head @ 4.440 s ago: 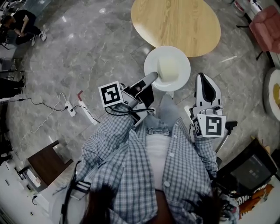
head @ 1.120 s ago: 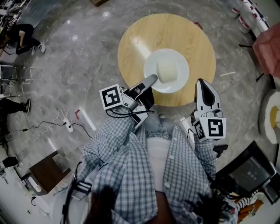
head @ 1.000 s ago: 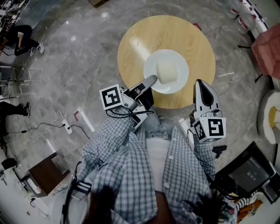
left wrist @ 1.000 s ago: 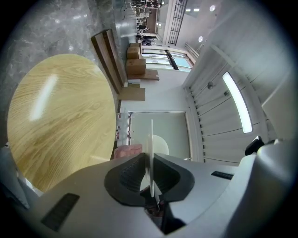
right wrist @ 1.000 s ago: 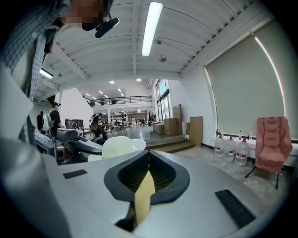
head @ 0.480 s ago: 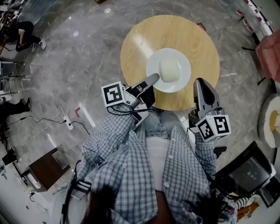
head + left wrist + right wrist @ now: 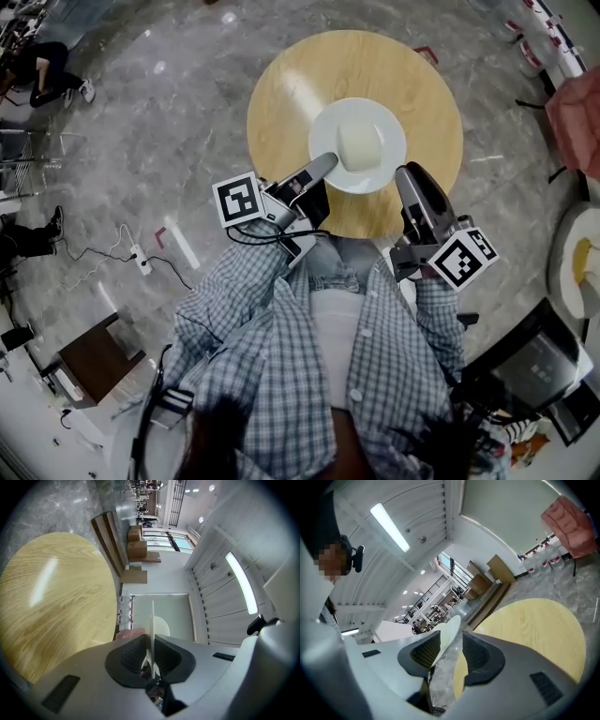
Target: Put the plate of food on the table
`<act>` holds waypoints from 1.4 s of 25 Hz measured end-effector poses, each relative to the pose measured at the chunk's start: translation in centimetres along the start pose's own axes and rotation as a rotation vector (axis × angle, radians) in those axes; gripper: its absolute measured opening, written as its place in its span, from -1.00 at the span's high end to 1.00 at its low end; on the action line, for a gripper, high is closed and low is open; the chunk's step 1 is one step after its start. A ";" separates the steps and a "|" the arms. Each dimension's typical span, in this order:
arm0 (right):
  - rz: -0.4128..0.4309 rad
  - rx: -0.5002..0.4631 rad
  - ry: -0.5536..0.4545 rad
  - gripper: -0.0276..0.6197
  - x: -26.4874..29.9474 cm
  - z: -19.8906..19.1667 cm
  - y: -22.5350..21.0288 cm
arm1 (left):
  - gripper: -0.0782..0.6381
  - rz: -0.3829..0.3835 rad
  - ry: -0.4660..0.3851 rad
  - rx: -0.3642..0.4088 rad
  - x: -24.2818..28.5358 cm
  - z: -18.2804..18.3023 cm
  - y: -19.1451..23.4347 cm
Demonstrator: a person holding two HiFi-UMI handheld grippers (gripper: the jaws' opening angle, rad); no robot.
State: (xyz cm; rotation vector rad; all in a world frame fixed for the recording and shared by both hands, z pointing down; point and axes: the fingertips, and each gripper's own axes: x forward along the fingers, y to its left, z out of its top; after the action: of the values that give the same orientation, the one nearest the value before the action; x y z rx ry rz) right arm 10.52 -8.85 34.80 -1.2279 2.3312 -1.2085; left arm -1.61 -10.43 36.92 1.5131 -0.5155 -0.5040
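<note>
As the plate (image 7: 330,124) w/ its pale food block (image 7: 358,142) sits over the round wooden surface (image 7: 281,84), head view shows the left gripper (image 7: 322,165) on its rim at 7 o'clock and the right gripper (image 7: 405,174) by the rim at approx. 4 o'clock.

Left gripper view: fingers narrow, clamped on the edge-on rim; surface at 9 o'clock.

Right gripper view: fingers opening, rim betw. them, not pinched; surface at 3 o'clock.

Step, prob.: set-down; can't tell if the plate rests yet. Next: keep it level, lower gently, then release.
</note>
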 end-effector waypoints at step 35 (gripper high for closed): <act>-0.115 0.105 0.189 0.72 4.6 -2.5 -6.6 | 0.70 0.142 0.035 0.027 3.0 2.5 5.3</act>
State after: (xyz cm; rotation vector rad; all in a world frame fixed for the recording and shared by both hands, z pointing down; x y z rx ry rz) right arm 10.09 -12.98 42.09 -1.2774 2.3178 -1.5255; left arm -0.83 -14.25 42.27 1.4965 -0.5995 -0.3609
